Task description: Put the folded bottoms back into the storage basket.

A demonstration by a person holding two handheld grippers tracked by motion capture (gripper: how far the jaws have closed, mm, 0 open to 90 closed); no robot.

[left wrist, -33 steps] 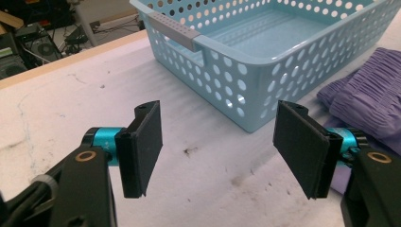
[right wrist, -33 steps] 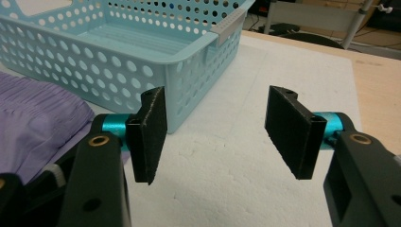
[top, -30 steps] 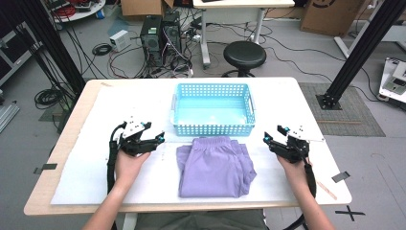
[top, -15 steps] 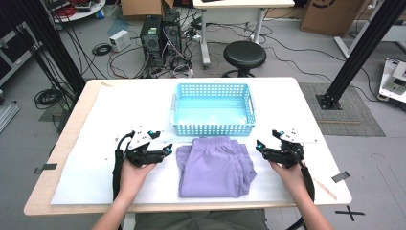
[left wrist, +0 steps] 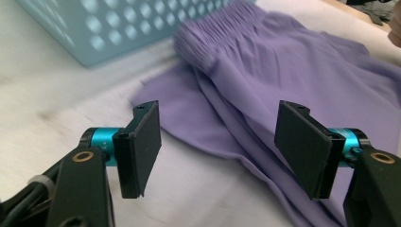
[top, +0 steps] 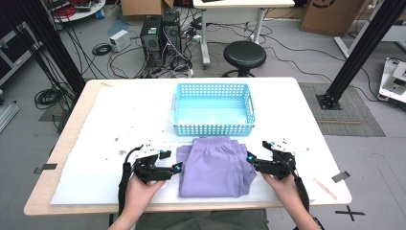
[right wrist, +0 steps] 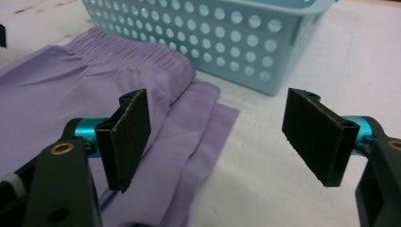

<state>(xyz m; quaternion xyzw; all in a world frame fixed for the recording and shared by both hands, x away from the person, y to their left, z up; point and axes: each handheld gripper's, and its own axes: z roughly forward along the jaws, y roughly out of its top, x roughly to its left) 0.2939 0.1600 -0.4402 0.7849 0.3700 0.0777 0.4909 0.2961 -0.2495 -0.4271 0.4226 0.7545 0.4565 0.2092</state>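
Even, soft light falls from above on my pale wooden desk (top: 67,143), bright without harsh glare, and the white sheet over it (top: 119,120) reads almost washed out. In the high view the picture is soft and a little grainy; shadows are faint, just a thin dark rim under the folded lilac cloth shorts (top: 215,167) and below my forearms. In my left gripper view the pale blue perforated plastic basket (left wrist: 94,28) is smeared by blur at the top, and the far corner is hazy, while the black pads (left wrist: 142,142) stand sharp. In my right gripper view the near pads (right wrist: 127,137) go slightly soft and the basket's holes (right wrist: 227,42) look crisp. The desk there glows bright, nearly overexposed.
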